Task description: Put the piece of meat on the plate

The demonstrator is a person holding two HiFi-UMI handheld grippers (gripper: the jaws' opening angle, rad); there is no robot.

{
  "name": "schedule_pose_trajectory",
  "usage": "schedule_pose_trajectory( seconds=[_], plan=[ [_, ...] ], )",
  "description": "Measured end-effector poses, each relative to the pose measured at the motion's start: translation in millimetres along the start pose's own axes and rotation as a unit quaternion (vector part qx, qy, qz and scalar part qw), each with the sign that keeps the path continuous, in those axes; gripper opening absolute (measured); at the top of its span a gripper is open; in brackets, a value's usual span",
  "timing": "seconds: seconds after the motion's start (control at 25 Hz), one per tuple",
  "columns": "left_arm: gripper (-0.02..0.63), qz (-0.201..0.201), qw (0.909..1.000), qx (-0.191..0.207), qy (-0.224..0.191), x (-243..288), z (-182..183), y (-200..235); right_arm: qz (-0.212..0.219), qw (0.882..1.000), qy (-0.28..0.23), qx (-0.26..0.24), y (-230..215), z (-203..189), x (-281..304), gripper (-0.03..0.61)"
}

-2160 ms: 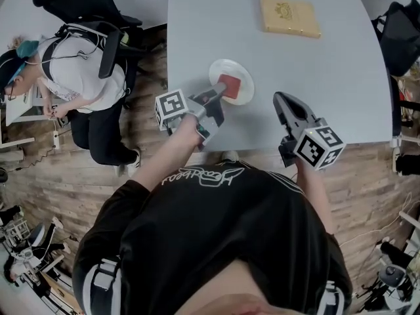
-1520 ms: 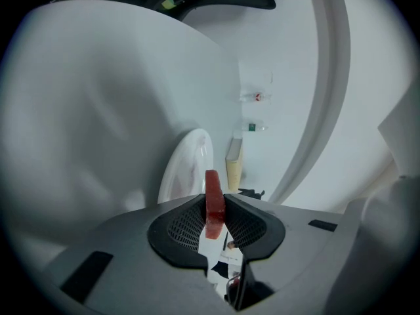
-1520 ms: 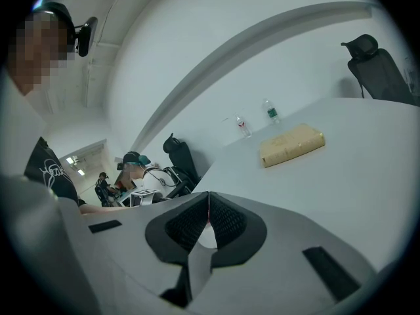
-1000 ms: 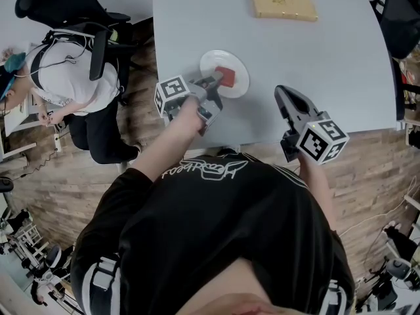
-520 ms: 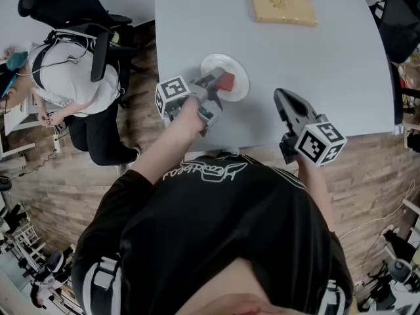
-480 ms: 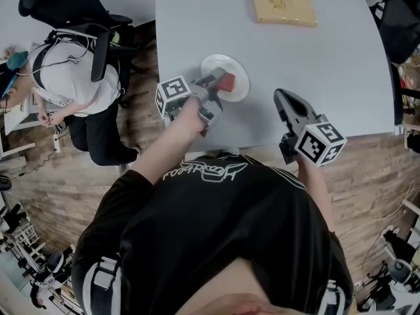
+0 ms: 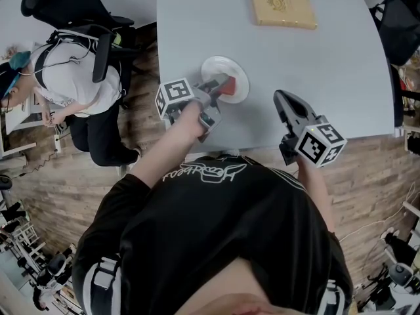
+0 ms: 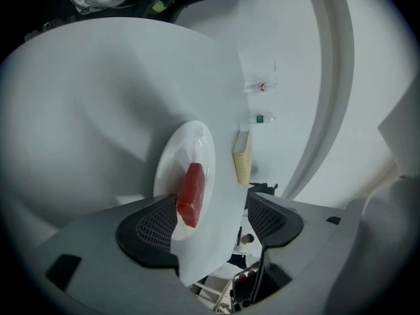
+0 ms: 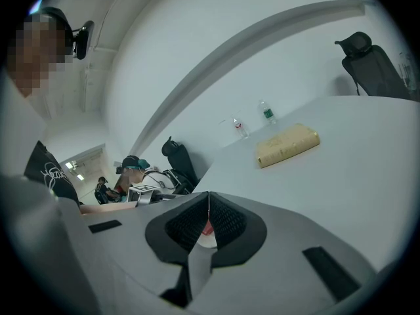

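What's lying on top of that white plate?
A red piece of meat lies on the plate; nothing else shows on it. The patch of plate beneath the meat is covered and cannot be seen.

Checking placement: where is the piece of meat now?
In the head view, the piece of meat lies on the white plate near the table's left front edge, between the jaws of the left tool, which have just been opening.
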State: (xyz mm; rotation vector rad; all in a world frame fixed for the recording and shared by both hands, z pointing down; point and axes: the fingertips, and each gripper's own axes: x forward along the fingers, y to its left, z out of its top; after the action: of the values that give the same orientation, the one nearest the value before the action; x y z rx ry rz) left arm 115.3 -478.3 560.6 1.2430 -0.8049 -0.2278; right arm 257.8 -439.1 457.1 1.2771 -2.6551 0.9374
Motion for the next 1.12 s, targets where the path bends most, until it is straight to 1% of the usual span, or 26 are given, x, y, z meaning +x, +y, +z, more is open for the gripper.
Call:
schedule_pose_trajectory(
  seconds=[0.32, 0.48, 0.72, 0.8, 0.92, 1.0, 1.12],
  plan=[
    [0.328, -0.002, 0.9999, -0.013, 0.003, -12, -9, 7, 0.008, 1.000, 0.002, -0.002, -1, -1, 1, 0.009],
    [0.328, -0.004, 0.9996, -0.028, 0.002, -16, -12, 14, 0.012, 1.000, 0.003, -0.002, 2, -3, 2, 0.009],
    [0.328, -0.018, 0.9995, -0.022, 0.013, -27, -23, 9, 0.016, 1.000, 0.004, -0.005, 12, -4, 0, 0.009],
    [0.328, -0.025, 0.9994, -0.014, 0.017, -35, -26, 8, 0.018, 1.000, 0.004, -0.007, 18, -5, -1, 0.009],
    [0.323, -0.043, 0.9987, 0.012, 0.026, -44, -33, 0, 0.021, 1.000, 0.005, -0.010, 27, -9, -1, 0.009],
    [0.285, -0.055, 0.9974, 0.034, 0.031, -52, -37, -6, 0.022, 1.000, 0.006, -0.013, 33, -12, -1, 0.009],
    [0.186, -0.074, 0.9941, 0.074, 0.029, -76, -48, -15, 0.026, 0.999, 0.001, -0.021, 57, -17, -9, 0.009]
  ],
)
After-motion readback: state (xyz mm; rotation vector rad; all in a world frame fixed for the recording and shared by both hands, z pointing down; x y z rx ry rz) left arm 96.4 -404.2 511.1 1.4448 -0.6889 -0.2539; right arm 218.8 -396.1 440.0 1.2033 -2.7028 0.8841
